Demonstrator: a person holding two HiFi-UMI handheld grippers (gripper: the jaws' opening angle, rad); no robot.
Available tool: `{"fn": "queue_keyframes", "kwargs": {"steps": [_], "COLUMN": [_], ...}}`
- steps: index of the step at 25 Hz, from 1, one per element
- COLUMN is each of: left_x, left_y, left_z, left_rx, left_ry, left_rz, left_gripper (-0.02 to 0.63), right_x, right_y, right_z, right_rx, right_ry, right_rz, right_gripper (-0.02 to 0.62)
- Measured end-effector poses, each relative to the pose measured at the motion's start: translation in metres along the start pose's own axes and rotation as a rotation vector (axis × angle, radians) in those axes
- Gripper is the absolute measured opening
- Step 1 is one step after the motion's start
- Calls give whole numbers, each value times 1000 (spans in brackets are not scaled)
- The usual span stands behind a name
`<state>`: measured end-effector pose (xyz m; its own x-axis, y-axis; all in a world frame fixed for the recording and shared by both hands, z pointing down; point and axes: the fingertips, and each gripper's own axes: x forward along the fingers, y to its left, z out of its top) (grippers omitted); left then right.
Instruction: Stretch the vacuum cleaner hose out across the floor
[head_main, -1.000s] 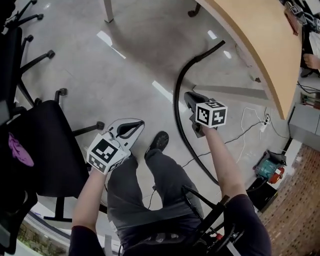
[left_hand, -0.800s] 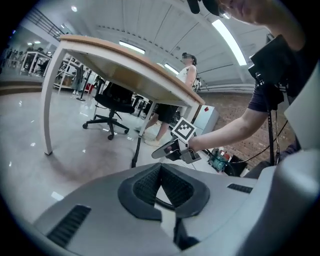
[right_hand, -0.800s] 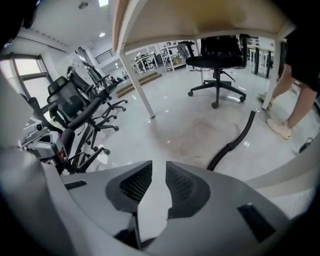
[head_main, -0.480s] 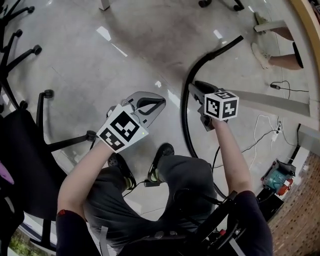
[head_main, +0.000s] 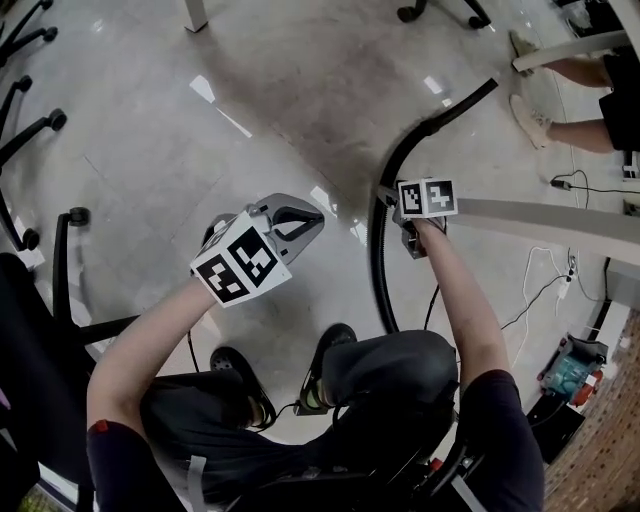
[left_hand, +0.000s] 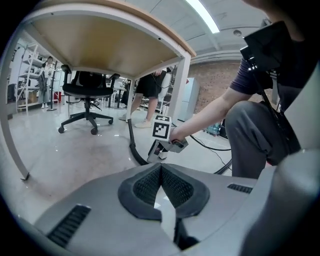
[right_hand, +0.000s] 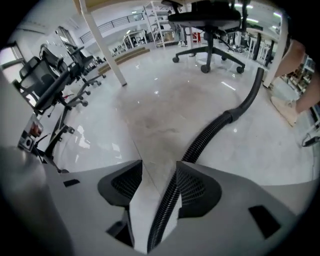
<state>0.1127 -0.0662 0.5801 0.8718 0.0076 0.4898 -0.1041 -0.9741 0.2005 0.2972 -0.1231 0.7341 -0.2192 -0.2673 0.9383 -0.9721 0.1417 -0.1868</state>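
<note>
The black ribbed vacuum hose (head_main: 383, 180) curves over the shiny floor from upper right toward my knees. My right gripper (head_main: 390, 200) is down at the hose with its jaws opening. In the right gripper view the hose (right_hand: 210, 132) runs between the spread pads (right_hand: 192, 187), close along the right one, and the left pad stands off it. Its smooth nozzle end (right_hand: 252, 95) lies farther out. My left gripper (head_main: 300, 215) hovers to the left of the hose, shut and empty (left_hand: 161, 170). From the left gripper view the right gripper (left_hand: 157, 150) sits low at the hose (left_hand: 131, 142).
Office chair bases (head_main: 70, 225) stand at the left and another chair (right_hand: 210, 20) is beyond the hose. A table leg (head_main: 195, 15) is at the top and a long beam (head_main: 550, 218) at the right. Another person's legs (head_main: 560, 95) and cables (head_main: 545, 280) are on the right.
The right gripper's jaws have spread apart around the hose. The left gripper has moved forward and toward the hose. The person has lowered toward the floor.
</note>
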Motion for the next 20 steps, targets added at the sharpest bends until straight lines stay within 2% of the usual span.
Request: {"fn": "queue_keyframes", "kwargs": {"steps": [4, 7, 9, 14, 17, 20], "left_x": [2, 2, 6, 22, 26, 22], "left_y": [2, 2, 6, 24, 24, 17], "left_z": [-17, -30, -36, -47, -66, -87], "left_rx": [-15, -38, -45, -35, -65, -77], "left_ry": [12, 25, 31, 68, 94, 136], "left_rz": [-10, -10, 3, 58, 53, 36], "left_gripper": [6, 6, 6, 6, 6, 6], "right_x": [40, 55, 63, 79, 89, 97], "right_y": [-36, -55, -65, -77, -79, -78], "right_z": [-23, -29, -29, -24, -23, -25], "right_rx": [38, -14, -19, 5, 46, 40], "right_ry": [69, 111, 124, 143, 146, 157], "right_rz": [-88, -176, -204, -203, -182, -171], "right_gripper": [196, 196, 196, 202, 209, 209]}}
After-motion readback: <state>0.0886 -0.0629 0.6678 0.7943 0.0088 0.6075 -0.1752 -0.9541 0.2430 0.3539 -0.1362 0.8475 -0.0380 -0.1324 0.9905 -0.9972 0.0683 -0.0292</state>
